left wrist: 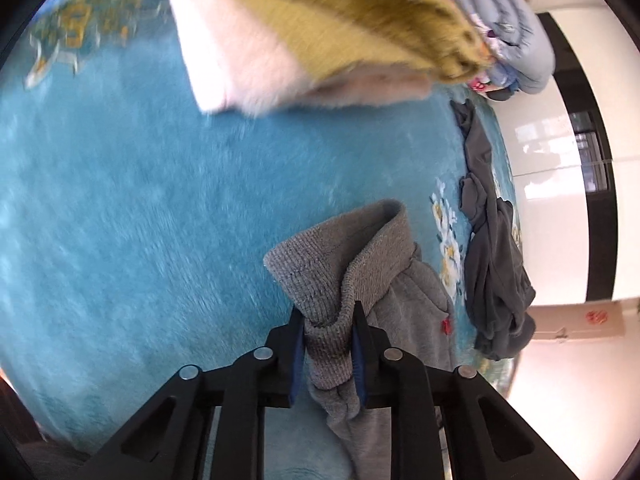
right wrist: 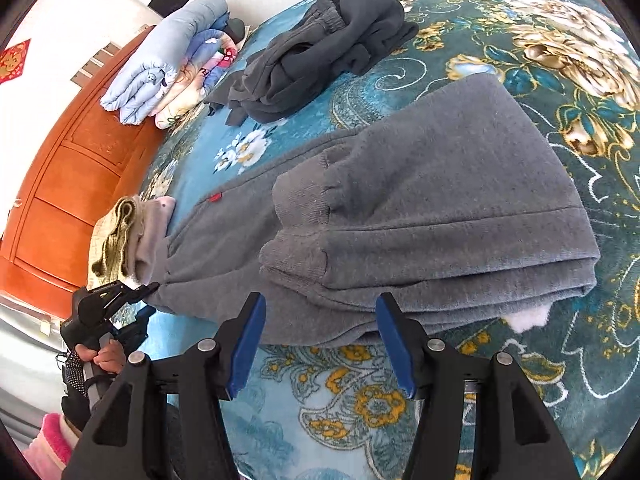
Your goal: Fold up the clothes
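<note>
Grey sweatpants (right wrist: 420, 216) lie partly folded on the blue floral blanket (right wrist: 520, 60), the leg cuffs laid back over the body. My left gripper (left wrist: 329, 312) is shut on the ribbed grey waistband (left wrist: 340, 256) and holds that end up; it also shows in the right wrist view (right wrist: 152, 290) at the pants' left end. My right gripper (right wrist: 320, 304) is open and empty, just in front of the pants' near edge. A red tag (right wrist: 215, 197) marks the pants.
A crumpled dark grey garment (right wrist: 320, 52) lies farther back on the blanket. Folded olive and pink clothes (right wrist: 128, 236) sit by the pants' left end. A rolled light blue quilt (right wrist: 168, 60) lies against an orange wooden headboard (right wrist: 72, 168).
</note>
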{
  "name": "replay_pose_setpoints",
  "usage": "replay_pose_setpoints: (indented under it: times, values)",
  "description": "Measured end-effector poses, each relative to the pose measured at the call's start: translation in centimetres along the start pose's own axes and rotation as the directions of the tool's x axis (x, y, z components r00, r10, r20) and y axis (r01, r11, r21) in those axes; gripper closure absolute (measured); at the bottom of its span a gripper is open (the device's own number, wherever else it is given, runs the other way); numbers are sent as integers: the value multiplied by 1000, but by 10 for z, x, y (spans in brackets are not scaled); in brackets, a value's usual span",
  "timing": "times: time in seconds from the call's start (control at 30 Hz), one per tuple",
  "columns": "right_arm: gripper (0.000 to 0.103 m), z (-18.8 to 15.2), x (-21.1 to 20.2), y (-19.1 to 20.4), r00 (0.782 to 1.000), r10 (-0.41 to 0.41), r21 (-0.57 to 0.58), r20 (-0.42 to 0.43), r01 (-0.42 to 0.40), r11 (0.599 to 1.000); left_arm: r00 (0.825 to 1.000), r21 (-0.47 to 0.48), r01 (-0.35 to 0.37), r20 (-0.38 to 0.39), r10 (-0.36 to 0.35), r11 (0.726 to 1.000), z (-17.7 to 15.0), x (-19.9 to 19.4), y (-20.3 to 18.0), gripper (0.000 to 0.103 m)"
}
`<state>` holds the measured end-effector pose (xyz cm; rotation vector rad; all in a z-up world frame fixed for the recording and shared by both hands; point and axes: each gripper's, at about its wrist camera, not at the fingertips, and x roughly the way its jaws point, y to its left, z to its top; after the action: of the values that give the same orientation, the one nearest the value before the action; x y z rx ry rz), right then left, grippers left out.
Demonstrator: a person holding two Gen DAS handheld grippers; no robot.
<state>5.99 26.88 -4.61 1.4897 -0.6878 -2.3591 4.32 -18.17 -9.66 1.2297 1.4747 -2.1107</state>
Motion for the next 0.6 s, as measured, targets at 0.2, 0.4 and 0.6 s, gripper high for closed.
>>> replay_pose_setpoints:
  times: [0.2, 0.4, 0.6]
  values:
    - [45, -7, -10, 3, 1000, 2, -17, -5, -3, 1000, 991, -1, -6, 135, 6, 1000, 9, -43, 7, 84]
    - [45, -9, -11, -2, 1000, 7, 0, 4, -7, 1000, 978, 277, -85, 206, 27, 957, 1, -83, -42, 84]
    - [45, -2, -3, -1, 1000, 24, 22, 11, -25, 999, 975, 713, -116, 214, -58, 691, -95, -93, -165, 84]
